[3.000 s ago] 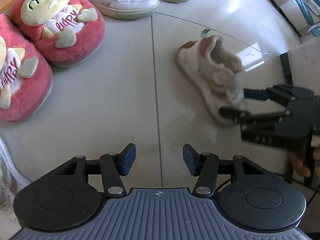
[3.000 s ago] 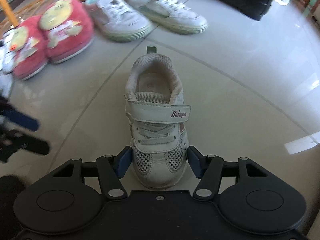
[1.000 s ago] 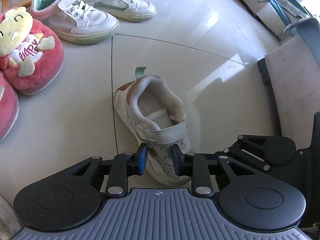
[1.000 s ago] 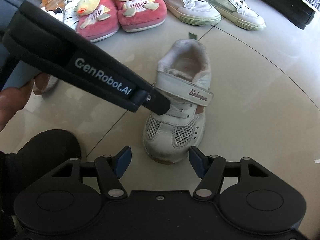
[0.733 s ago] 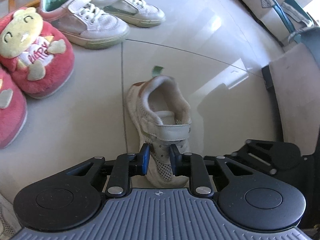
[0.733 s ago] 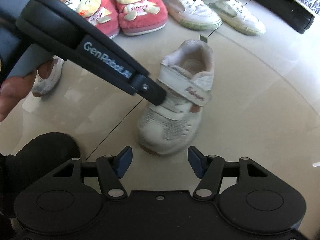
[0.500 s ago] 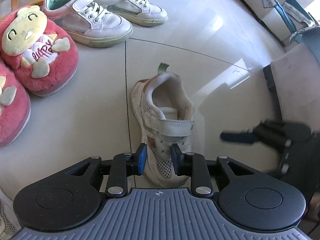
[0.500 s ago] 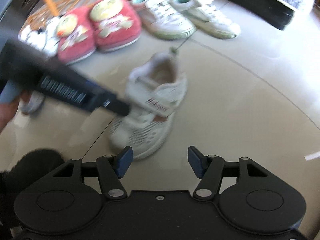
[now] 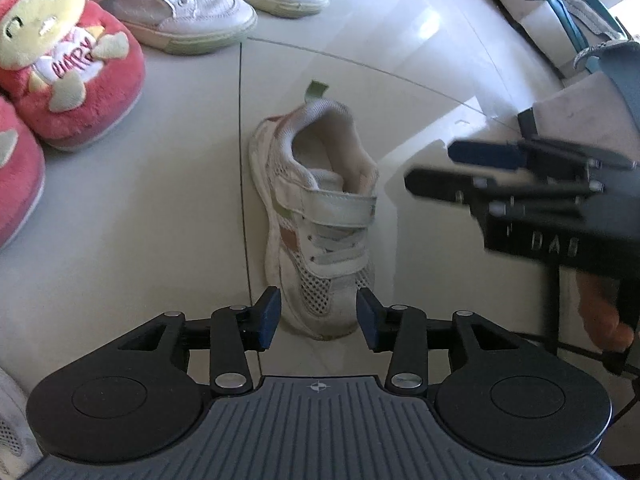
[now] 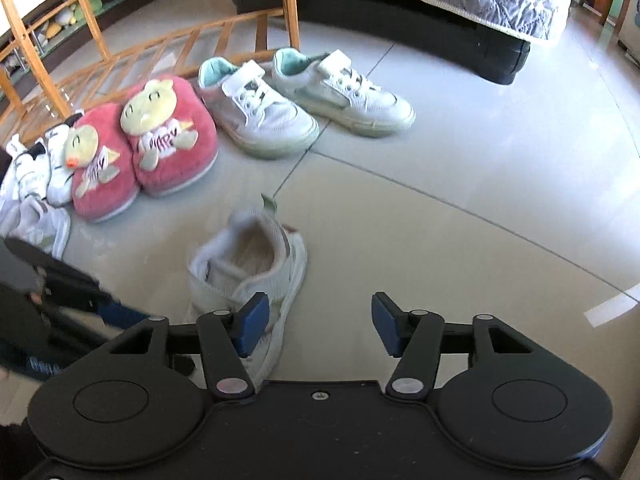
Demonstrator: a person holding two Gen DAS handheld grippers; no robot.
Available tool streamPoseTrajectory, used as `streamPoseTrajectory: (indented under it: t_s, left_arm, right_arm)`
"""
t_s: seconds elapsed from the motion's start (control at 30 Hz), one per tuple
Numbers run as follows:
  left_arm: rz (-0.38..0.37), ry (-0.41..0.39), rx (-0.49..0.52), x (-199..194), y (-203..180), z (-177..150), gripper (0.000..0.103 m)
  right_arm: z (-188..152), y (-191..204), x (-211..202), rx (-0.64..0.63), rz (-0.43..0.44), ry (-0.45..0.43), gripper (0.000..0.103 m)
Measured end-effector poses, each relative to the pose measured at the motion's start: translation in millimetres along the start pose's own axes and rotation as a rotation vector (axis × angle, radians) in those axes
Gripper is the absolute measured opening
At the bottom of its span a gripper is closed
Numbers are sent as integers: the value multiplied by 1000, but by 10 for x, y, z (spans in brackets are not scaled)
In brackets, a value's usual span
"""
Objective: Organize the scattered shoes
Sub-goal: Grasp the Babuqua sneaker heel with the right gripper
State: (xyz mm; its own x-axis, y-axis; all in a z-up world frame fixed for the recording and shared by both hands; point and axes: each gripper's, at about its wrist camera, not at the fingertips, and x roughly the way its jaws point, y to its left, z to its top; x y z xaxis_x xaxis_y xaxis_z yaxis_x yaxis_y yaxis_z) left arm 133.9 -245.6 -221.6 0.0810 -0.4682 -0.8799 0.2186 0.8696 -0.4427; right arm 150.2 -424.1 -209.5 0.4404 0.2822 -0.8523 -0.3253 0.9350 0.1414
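A row of shoes runs along the far side of the tiled floor (image 10: 460,184): the white sneaker pair (image 10: 304,100) at the right, the pink plush slippers (image 10: 152,152) left of it. The small mesh shoe (image 9: 320,224) stands apart, nearer, upright with its heel toward that row. The step in hand looks like letting this shoe go. The left gripper (image 9: 318,316) is opening, its pads straddling the toe without pressing. The right gripper (image 10: 314,322) is closing on nothing, the shoe at its left. Next, probably, fetching the shoe's mate.
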Motion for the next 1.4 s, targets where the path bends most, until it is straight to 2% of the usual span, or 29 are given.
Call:
streamPoseTrajectory:
  t_s: [0.33, 0.63, 0.73, 0.9, 1.2, 1.4]
  left_arm:
    - [-5, 36, -1, 110, -18, -9, 48]
    - [-11, 48, -1, 138, -4, -5, 50]
    - [-13, 52, 0, 143, 10, -6, 51]
    - [-19, 64, -24, 161, 61, -3, 51]
    - [-21, 61, -53, 121, 175, 1, 51]
    - [-17, 44, -88, 48, 319, 13, 51]
  right_arm:
    - [234, 75, 196, -26, 27, 15, 39]
    - [302, 151, 452, -81, 33, 65, 33]
    - [324, 166, 492, -85, 52, 76, 25]
    - [371, 176, 564, -75, 78, 92, 21]
    - [292, 254, 583, -120, -5, 85, 13]
    - [200, 67, 491, -27, -38, 103, 15]
